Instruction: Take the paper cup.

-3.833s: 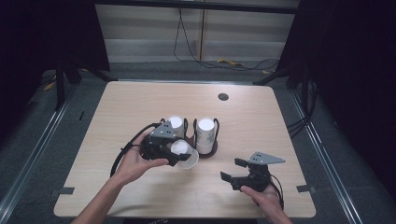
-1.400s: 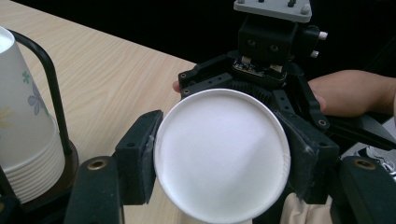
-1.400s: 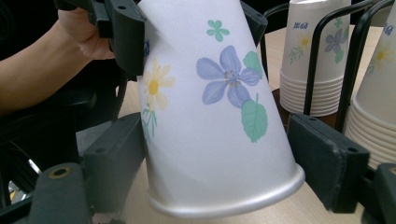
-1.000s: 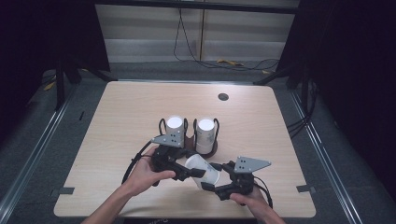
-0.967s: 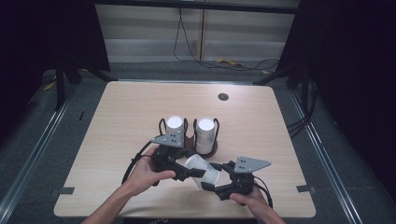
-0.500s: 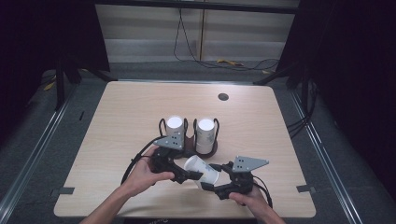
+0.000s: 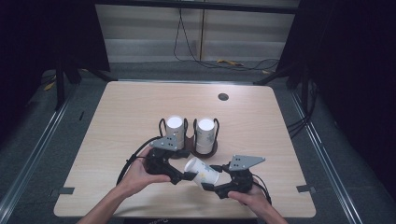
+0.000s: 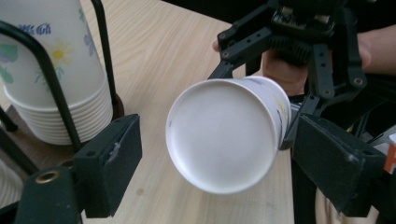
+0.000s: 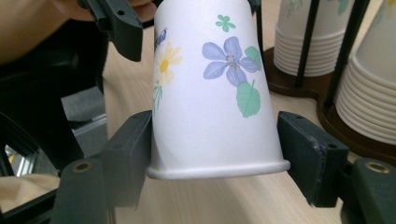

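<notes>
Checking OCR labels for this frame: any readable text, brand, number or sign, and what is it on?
Blue print, cut off by the frame and partly unclear, looks like "...ES EUA": on the top cup of the cup stack in the left tool's view.
Blue print, too blurred and turned away to read: beside the yellow flower on the held cup in the right tool's view.
No other text, number or sign is readable.

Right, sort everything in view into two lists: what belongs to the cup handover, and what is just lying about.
In the job:
- paper cup, lying on its side between both tongs
- right tongs, jaws just closing, pressing on the cup near its rim
- left tongs, jaws just opening, standing clear of the cup's base
- cup rack with two cup stacks

Lying about:
- table
- round grommet
</notes>
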`<act>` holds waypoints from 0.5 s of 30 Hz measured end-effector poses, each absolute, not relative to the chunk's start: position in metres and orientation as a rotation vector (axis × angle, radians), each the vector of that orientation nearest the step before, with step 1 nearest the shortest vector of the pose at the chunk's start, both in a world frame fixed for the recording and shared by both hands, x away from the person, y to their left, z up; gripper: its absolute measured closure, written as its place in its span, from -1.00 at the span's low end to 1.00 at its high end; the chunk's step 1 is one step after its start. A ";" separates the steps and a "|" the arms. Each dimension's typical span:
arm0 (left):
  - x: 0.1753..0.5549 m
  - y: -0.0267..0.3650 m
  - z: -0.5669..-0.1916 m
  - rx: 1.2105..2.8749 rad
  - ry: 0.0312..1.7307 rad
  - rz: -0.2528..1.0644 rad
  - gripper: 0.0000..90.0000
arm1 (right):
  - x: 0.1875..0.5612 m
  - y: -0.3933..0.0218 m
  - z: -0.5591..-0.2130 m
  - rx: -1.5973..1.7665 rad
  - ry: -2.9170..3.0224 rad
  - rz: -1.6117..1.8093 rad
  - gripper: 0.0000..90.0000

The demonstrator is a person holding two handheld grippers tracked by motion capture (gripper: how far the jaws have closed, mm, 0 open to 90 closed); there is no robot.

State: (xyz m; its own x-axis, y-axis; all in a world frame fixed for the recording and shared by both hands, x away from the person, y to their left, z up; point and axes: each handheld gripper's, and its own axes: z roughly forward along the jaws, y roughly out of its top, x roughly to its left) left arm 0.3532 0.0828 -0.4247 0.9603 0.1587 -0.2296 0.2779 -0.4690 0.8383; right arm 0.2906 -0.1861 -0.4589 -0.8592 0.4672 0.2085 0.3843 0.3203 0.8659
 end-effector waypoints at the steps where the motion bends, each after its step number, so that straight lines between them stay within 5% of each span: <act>1: 0.353 0.083 -0.425 2.084 0.306 -0.136 -0.65 | 0.291 -0.186 -0.458 0.804 2.493 1.580 -0.35; 15: 0.345 0.078 -0.435 2.196 0.244 -0.065 -0.60 | 0.294 -0.186 -0.449 0.777 2.622 1.354 -0.33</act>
State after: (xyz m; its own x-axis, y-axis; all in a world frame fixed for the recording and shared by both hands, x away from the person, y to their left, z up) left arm 0.3453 0.0782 -0.4354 0.9791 0.1518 -0.1353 0.1989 -0.5776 0.7917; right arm 0.2938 -0.1864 -0.4487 -0.8665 0.4765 0.1488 0.3972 0.4776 0.7837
